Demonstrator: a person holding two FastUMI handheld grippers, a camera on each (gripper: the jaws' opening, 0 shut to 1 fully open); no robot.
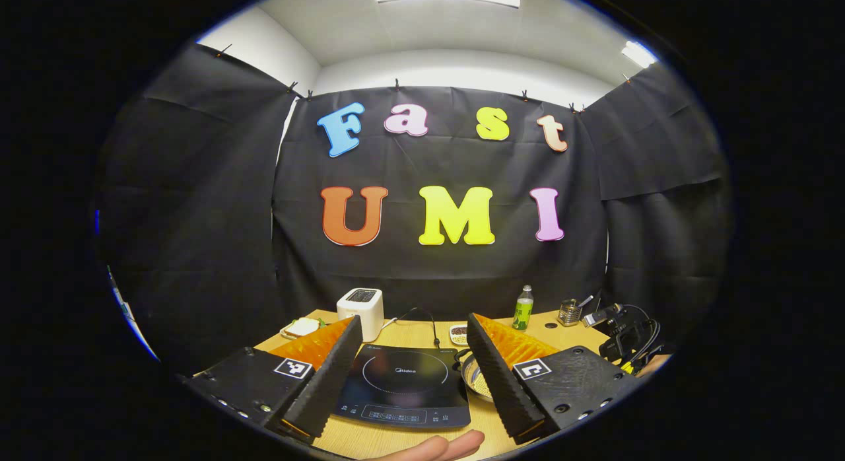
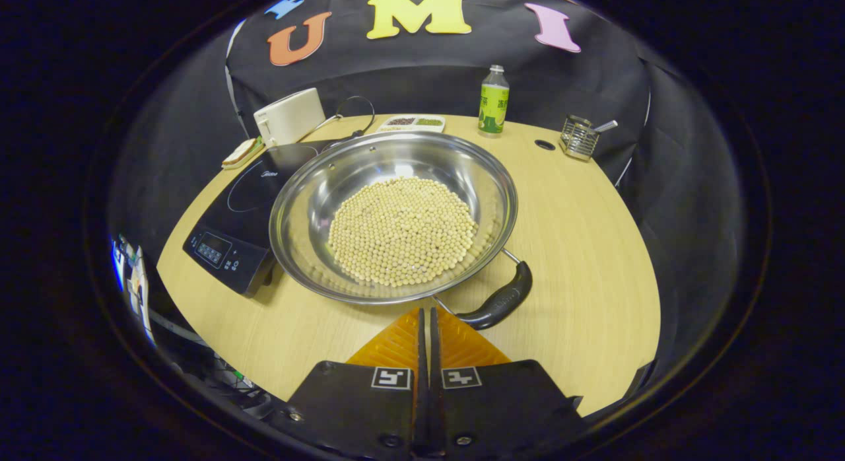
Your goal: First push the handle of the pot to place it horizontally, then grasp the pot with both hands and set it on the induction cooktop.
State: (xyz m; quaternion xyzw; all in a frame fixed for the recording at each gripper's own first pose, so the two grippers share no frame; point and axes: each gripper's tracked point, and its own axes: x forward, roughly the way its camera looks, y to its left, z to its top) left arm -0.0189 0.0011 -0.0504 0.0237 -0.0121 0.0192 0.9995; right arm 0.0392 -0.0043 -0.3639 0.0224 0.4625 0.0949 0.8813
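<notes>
Black-draped booth, round light wooden table point(image 2: 581, 249) in front of the cloth. Along the far edge: white toaster point(image 2: 290, 116), small divided tray of spices point(image 2: 410, 123), green-labelled plastic bottle point(image 2: 494, 101), wire-mesh holder point(image 2: 579, 137) with a utensil in it. Near the toaster, a sandwich on a plate point(image 2: 243, 152).

Wide stainless steel pot point(image 2: 393, 213) with a layer of pale beans on the table — rim overlapping the right edge of the black induction cooktop point(image 2: 247, 213), not centred on it. Black pot handle point(image 2: 498, 302) on the near right, slanted, just ahead of the right gripper point(image 2: 426, 316).

Right gripper low over the table, fingers pressed together on nothing, tips just short of the pot rim.

Left gripper point(image 1: 412, 352) level above the cooktop — fingers spread wide, holding nothing. Fingertip of a hand point(image 1: 439, 446) at the bottom edge.
</notes>
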